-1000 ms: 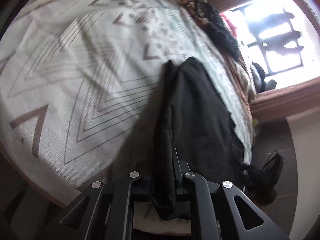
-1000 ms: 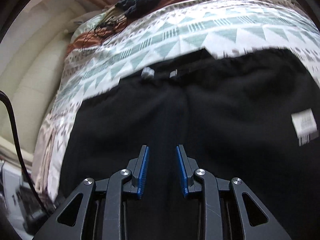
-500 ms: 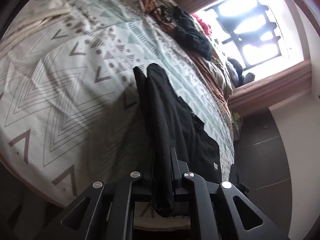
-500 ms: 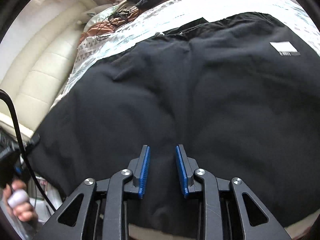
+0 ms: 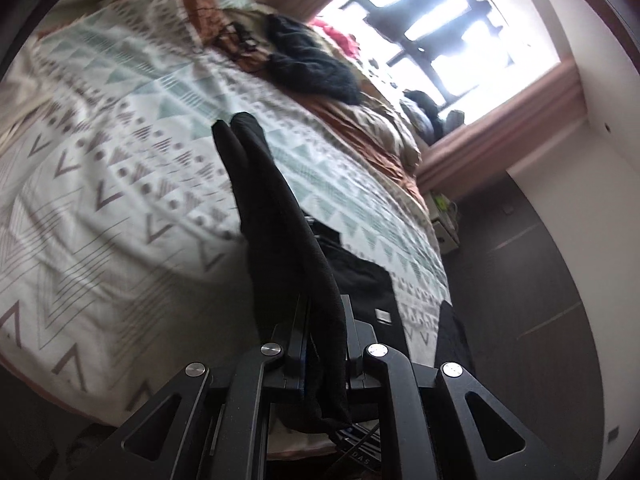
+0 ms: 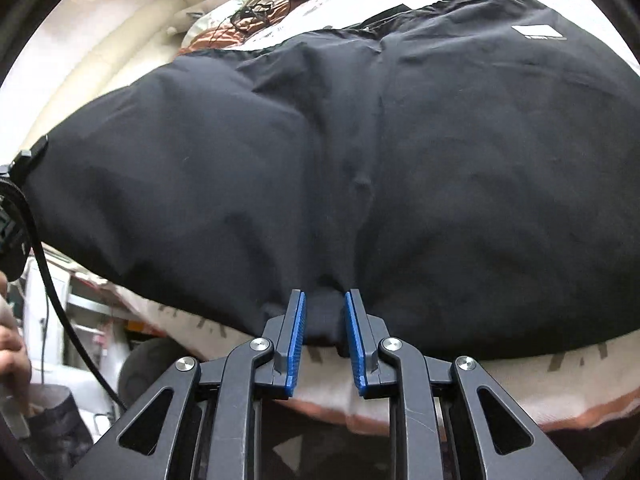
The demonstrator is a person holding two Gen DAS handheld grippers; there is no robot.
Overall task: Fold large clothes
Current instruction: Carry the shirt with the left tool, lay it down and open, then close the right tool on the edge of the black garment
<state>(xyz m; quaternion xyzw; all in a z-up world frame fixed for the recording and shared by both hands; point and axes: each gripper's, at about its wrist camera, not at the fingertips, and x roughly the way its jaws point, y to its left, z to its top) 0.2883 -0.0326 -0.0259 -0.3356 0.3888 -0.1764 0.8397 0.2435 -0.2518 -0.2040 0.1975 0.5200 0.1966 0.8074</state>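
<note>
1. The left gripper (image 5: 325, 354) was clamped on a bunched fold of the black trousers (image 5: 276, 216). The held cloth ran as a narrow strip away from the jaws, up and leftward over the patterned quilt (image 5: 120, 168), its far tip split in two.
2. The rest of the trousers lay low at the quilt's near edge; much of it was hidden behind the strip and the gripper frame.
3. Bare quilt lay open to the left; dark floor (image 5: 540, 280) ran along the right edge.
4. In the right view the trousers (image 6: 360, 152) spread wide across the bed, their right end cut off by the frame, a white label (image 6: 538, 32) at upper right.
5. The right gripper (image 6: 325, 320) was closing, with the near hem bunched between its blue pads (image 6: 297, 340); whether they yet pressed it was hard to tell.
6. A hand (image 6: 12, 356) showed blurred at the left edge.
</note>
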